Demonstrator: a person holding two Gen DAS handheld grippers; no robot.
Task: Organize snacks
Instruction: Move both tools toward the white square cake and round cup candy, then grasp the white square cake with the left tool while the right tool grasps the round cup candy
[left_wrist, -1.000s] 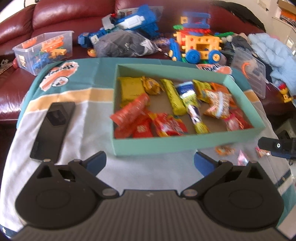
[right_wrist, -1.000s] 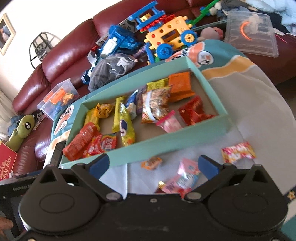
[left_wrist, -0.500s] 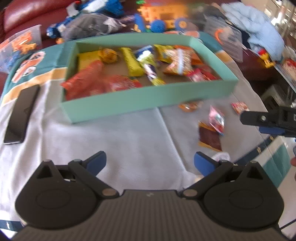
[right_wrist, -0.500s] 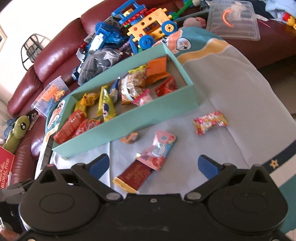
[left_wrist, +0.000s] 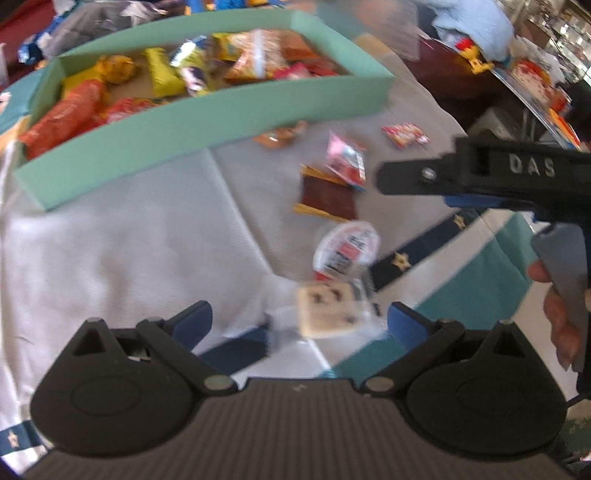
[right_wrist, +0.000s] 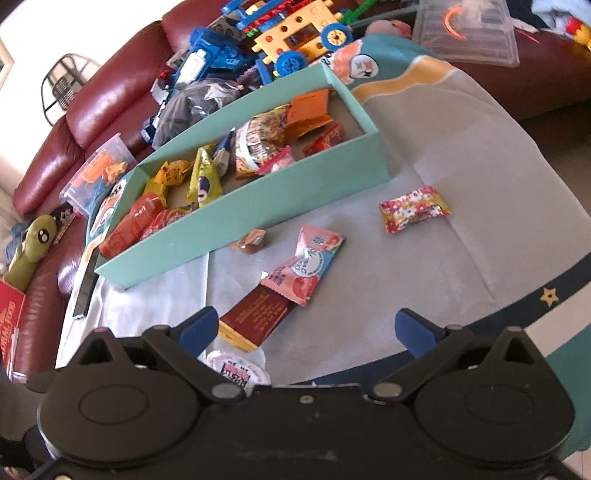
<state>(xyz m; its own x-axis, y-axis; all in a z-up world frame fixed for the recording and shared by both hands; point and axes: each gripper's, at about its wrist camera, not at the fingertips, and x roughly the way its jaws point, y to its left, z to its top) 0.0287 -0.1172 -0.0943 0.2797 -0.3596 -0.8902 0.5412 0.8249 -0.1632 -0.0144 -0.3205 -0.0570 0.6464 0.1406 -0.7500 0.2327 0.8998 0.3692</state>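
Note:
A teal box (left_wrist: 207, 122) (right_wrist: 258, 206) holds several snack packets. Loose snacks lie on the grey cloth in front of it: a pink packet (right_wrist: 306, 266) (left_wrist: 347, 158), a brown bar (right_wrist: 258, 321) (left_wrist: 328, 195), a small orange candy (right_wrist: 251, 242), a floral candy (right_wrist: 412, 208) (left_wrist: 404, 134), a round white cup (left_wrist: 345, 251) (right_wrist: 236, 371) and a pale wrapped biscuit (left_wrist: 328, 310). My left gripper (left_wrist: 299, 325) is open, with the biscuit between its fingers near the right one. My right gripper (right_wrist: 308, 328) is open and empty above the brown bar and the cup; it also shows side-on in the left wrist view (left_wrist: 480, 173).
Toy vehicles (right_wrist: 295, 40), a dark bag (right_wrist: 195, 107) and clear plastic bins (right_wrist: 469, 33) crowd the red sofa behind the box. A black phone (right_wrist: 86, 291) lies left of the box. The cloth's teal border (left_wrist: 461, 266) marks the near edge.
Both grippers pulled back from the box toward the near edge. My left gripper swung right and down, so the cup and biscuit now lie at its fingers. Both stayed open.

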